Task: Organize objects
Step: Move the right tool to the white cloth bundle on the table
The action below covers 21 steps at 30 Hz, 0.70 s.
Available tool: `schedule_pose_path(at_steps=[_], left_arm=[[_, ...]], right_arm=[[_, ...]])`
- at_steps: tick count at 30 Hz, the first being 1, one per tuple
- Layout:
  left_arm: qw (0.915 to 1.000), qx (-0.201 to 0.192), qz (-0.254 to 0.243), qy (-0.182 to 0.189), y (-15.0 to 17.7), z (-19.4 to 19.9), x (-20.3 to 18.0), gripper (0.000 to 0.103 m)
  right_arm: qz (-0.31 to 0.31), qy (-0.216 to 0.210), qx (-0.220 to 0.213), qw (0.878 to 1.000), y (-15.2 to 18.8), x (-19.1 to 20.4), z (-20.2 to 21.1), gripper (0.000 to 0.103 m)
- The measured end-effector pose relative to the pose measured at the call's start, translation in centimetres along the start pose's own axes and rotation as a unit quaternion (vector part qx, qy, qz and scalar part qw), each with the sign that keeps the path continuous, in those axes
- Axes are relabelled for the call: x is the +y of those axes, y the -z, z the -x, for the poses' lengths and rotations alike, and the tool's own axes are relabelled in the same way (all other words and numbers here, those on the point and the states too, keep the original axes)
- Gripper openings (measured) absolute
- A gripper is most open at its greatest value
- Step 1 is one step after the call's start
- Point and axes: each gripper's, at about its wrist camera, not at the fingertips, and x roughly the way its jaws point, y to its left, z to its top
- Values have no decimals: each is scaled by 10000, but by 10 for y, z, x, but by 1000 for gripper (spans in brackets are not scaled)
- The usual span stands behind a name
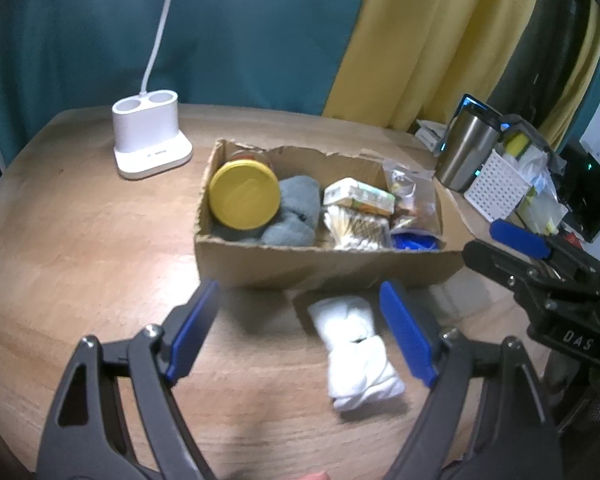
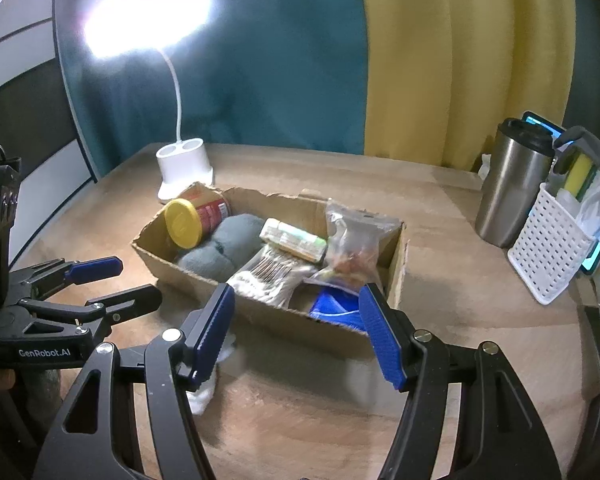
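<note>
A torn cardboard box sits mid-table. It holds a jar with a yellow lid, a grey cloth, a small carton, cotton swabs, a snack bag and a blue item. A rolled white cloth lies on the table in front of the box. My left gripper stands open above the table, the white cloth near its right finger. My right gripper hovers open before the box's near wall.
A white lamp base stands behind the box at the left. At the right are a steel tumbler and a white perforated basket of oddments. Teal and yellow curtains hang behind the wooden table.
</note>
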Motion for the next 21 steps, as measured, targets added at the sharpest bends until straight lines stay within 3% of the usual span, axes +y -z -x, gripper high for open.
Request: schedule_pose_path(at_steps=[21], left_arm=[[9998,-47,135,-109,28,16,28,83]], right_arm=[[159,-173,265,9994,24,38,-11,68]])
